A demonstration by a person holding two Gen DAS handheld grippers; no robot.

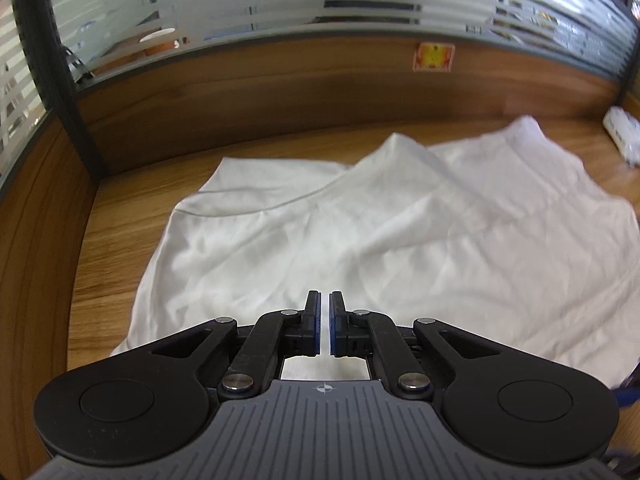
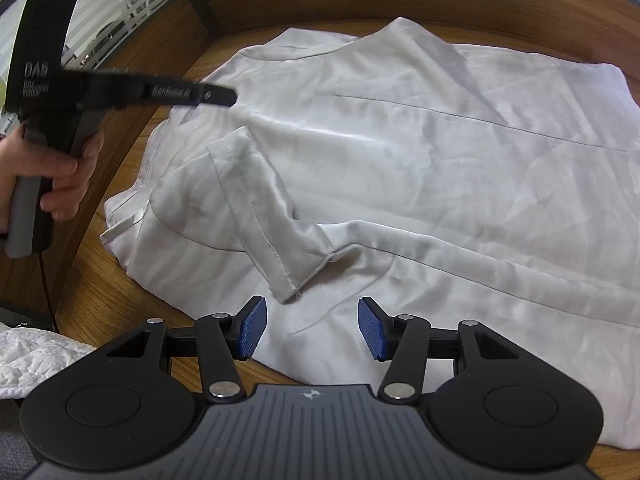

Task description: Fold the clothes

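Observation:
A white shirt (image 1: 360, 240) (image 2: 440, 160) lies spread on the wooden table (image 1: 112, 240), with a raised fold near its far edge. One short sleeve (image 2: 256, 208) is folded over onto the body. My left gripper (image 1: 325, 304) is shut with nothing between its blue pads. In the right wrist view, a hand (image 2: 60, 168) holds the left gripper (image 2: 230, 97) above the shirt's left side, clear of the cloth. My right gripper (image 2: 312, 320) stands open just above the shirt's near edge, in front of the sleeve's hem, with no cloth pinched.
A wooden partition (image 1: 280, 88) with striped glass closes off the table's back and left side. A white packet (image 1: 622, 132) lies at the far right. White quilted fabric (image 2: 32, 356) sits at the near left, beside a cable hanging from the left gripper's handle.

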